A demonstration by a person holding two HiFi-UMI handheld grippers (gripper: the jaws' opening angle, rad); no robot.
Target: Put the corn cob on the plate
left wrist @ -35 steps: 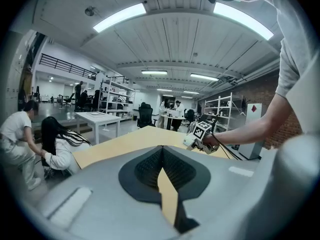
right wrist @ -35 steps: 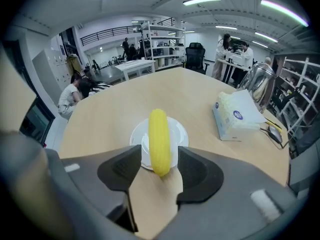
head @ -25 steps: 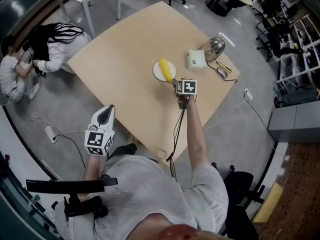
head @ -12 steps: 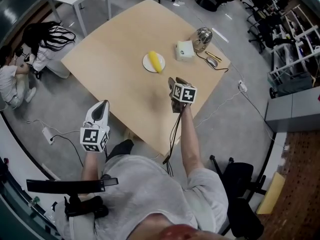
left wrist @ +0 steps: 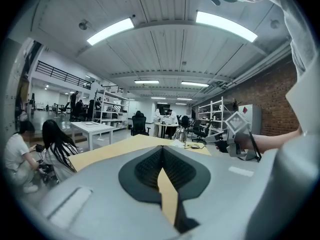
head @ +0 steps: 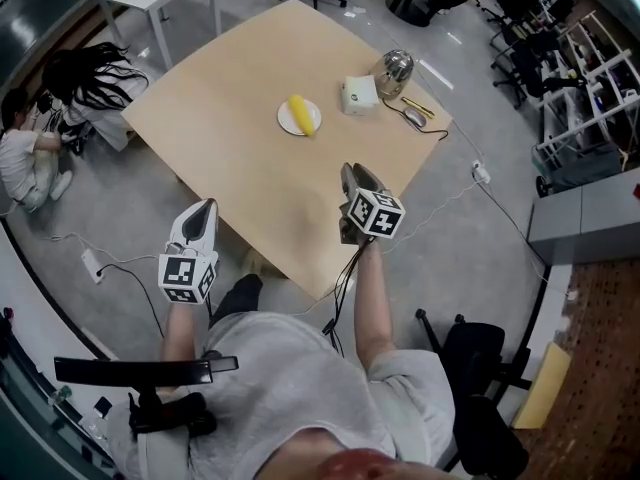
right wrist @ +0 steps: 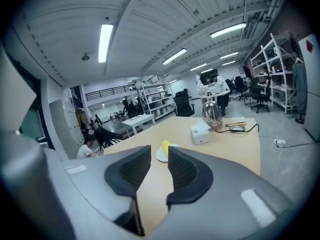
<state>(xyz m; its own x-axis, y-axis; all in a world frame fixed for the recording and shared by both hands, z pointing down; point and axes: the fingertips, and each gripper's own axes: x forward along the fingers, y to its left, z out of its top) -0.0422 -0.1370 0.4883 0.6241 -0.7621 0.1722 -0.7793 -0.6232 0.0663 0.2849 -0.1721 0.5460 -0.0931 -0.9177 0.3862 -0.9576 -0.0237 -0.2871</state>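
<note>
Topping one plate (head: 285, 124): one corn cob (head: 299, 114)

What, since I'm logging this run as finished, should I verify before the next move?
1. The corn cob lies on the plate: ok.
2. The right gripper is empty: ok, jaws closing with nothing between them.
3. The left gripper is empty: ok, jaws together.
4. Both grippers are clear of the plate: ok.
5. The cob is settled and won't roll: cannot tell.

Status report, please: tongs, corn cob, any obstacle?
Left tongs shut, empty. Right tongs closing, nothing between them. Corn cob lies on the plate. Nothing in the way.
</note>
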